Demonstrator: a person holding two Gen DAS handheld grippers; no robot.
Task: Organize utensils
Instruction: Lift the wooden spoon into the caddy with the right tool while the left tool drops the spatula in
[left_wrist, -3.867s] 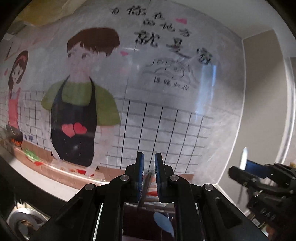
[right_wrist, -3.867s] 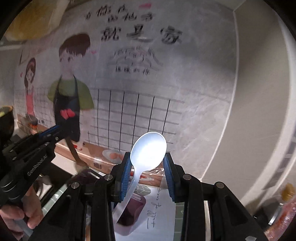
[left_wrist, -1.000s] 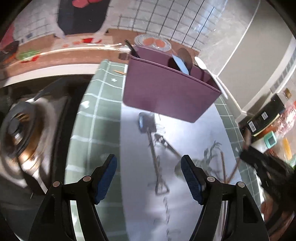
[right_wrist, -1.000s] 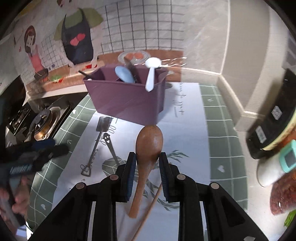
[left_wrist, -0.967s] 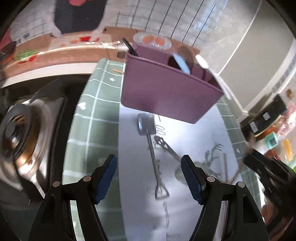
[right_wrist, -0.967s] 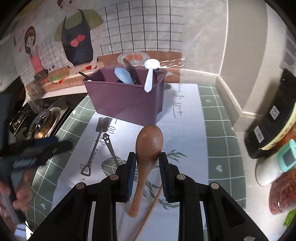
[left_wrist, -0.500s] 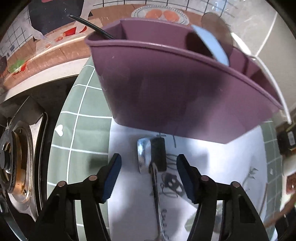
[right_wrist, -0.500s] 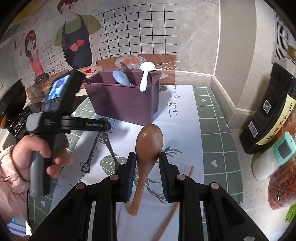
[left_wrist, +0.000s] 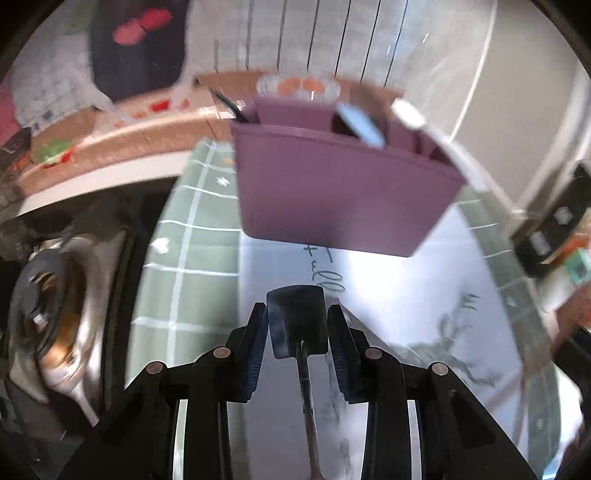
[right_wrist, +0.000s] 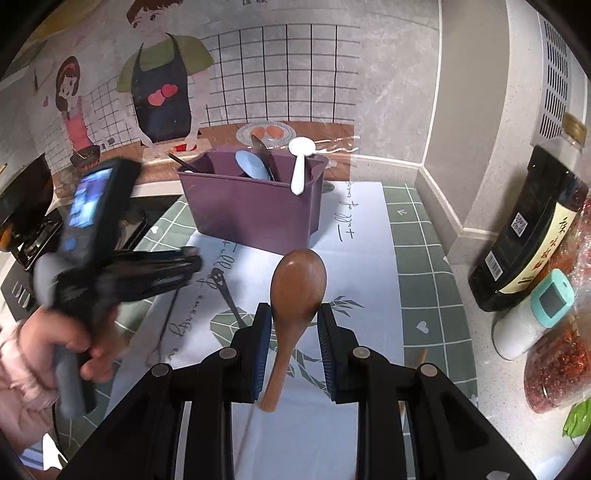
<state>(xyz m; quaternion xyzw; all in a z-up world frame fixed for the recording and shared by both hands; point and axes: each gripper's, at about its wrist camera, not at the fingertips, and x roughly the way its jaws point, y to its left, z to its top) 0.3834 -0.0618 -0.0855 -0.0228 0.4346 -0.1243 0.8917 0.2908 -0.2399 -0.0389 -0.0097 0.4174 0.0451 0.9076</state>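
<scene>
My left gripper (left_wrist: 297, 325) is shut on a small metal shovel-shaped spoon (left_wrist: 295, 319), lifted off the white mat, its head pointing at the purple utensil box (left_wrist: 340, 192). My right gripper (right_wrist: 291, 321) is shut on a brown wooden spoon (right_wrist: 297, 282), held above the mat in front of the purple box (right_wrist: 255, 214). The box holds a pale blue spoon (right_wrist: 251, 164), a white spoon (right_wrist: 301, 158) and dark utensils. A dark skull-headed utensil (right_wrist: 223, 291) lies on the mat. The left gripper (right_wrist: 184, 264) shows blurred at the left of the right wrist view.
A stove burner (left_wrist: 48, 310) sits left of the green grid mat (left_wrist: 188, 236). A dark sauce bottle (right_wrist: 528, 236), a white thermometer (right_wrist: 532, 317) and a chilli jar (right_wrist: 557, 369) stand at the right. A wooden chopstick (right_wrist: 413, 369) lies on the mat. A painted wall is behind.
My left gripper has closed on the metal shovel spoon and lifted it off the mat, pulling back from the box. My right gripper still holds the wooden spoon, almost unmoved.
</scene>
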